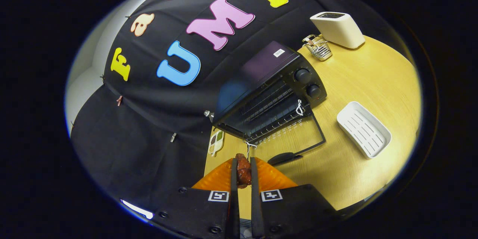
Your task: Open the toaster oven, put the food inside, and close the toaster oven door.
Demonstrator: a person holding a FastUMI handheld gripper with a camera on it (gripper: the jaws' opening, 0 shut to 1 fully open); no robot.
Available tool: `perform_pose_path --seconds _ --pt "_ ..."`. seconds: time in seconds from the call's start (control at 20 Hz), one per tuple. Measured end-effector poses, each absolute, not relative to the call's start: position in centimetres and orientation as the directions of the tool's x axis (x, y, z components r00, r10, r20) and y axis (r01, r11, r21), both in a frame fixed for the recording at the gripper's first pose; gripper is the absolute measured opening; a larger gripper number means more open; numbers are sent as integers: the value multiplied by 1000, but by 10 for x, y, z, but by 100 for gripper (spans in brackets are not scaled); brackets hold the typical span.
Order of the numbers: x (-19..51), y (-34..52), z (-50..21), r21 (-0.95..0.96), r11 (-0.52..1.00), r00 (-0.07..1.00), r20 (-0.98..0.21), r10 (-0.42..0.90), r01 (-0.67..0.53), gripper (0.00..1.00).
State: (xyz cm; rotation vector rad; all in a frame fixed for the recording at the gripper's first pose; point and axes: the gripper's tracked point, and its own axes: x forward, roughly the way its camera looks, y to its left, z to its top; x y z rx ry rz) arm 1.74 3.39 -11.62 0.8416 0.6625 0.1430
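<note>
1. Clamping the food [243,171], the gripper [243,164] is closed narrowly on it — both fingers pressed against it.
2. Just beyond, the toaster oven [270,91] is seen with its door [295,136] lowered open on the table [358,78].

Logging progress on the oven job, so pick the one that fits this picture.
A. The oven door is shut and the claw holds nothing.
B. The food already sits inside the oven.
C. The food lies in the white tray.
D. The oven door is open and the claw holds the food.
D: the oven door hangs open, and the claw is closed on the brown food, just short of the oven.
</note>
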Motion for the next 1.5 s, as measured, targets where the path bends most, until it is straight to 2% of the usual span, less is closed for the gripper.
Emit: perform_pose_path --seconds 0.35,0.6,1.2,1.5 --pt "49 36 -134 736 660 810 -475 343 152 16" --pt "86 38 -156 791 584 851 -426 308 184 16" --pt "176 17 -216 851 449 922 -364 131 272 17" --pt "197 9 -236 834 465 927 -368 69 297 16"
